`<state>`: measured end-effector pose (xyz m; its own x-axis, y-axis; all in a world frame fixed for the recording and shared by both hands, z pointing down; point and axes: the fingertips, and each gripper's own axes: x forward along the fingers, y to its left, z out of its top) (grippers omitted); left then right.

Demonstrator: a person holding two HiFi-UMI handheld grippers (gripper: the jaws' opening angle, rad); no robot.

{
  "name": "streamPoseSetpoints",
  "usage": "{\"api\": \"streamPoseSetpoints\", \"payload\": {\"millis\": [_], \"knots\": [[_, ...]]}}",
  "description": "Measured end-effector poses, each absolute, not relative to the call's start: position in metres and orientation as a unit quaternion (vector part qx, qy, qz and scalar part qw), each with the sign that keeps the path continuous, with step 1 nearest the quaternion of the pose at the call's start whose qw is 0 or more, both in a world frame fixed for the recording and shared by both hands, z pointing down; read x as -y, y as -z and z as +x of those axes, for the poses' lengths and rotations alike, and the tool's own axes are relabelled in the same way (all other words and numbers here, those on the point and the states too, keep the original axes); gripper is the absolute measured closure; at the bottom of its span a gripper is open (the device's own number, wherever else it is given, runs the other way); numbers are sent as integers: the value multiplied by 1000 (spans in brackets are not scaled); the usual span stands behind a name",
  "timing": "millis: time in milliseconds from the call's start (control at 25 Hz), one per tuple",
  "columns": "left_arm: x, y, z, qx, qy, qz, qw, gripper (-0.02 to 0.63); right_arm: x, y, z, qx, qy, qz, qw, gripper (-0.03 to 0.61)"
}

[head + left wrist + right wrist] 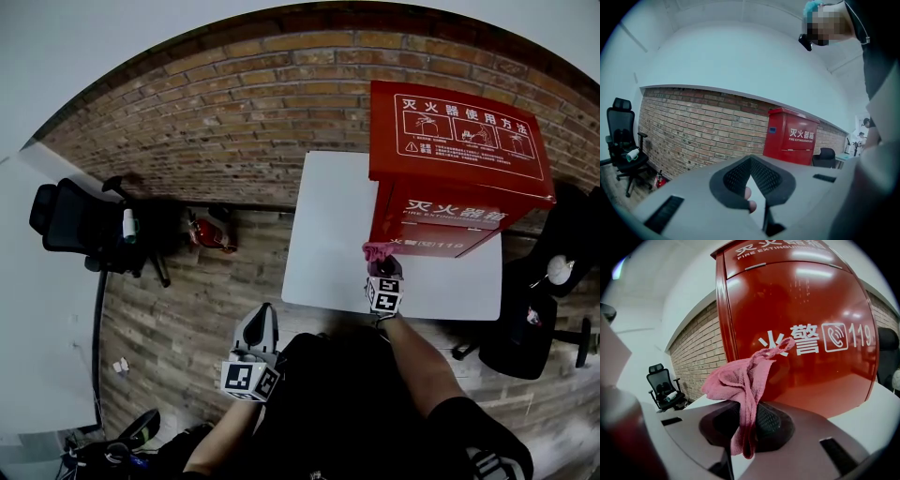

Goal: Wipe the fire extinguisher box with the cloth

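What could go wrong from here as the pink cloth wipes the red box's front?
1. The right tongs pinch only a narrow fold of the crumpled pink cloth; rubbing may pull it out.
2. The tall red metal fire extinguisher box stands unbraced on the white table, with the left tongs held away, so hard pressure might shift it.

Grey grippers [262, 317], marker-patterned cubes [250, 380], black top [347, 412]
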<state>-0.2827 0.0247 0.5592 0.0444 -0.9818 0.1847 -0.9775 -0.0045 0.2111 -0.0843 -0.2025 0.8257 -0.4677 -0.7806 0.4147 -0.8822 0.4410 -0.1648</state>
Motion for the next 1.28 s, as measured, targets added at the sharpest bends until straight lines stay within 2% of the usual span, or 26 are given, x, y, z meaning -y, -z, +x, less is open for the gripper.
{"api": "streamPoseSetpoints", "payload": {"millis": [640,1280], "knots": [[-22,-554,-298,686,24,712,145,580,189,-790,-108,861,-154,465,139,502],[24,-512,-256,631,45,759,154,580,160,-632,-45,861,-126,488,71,502]]}}
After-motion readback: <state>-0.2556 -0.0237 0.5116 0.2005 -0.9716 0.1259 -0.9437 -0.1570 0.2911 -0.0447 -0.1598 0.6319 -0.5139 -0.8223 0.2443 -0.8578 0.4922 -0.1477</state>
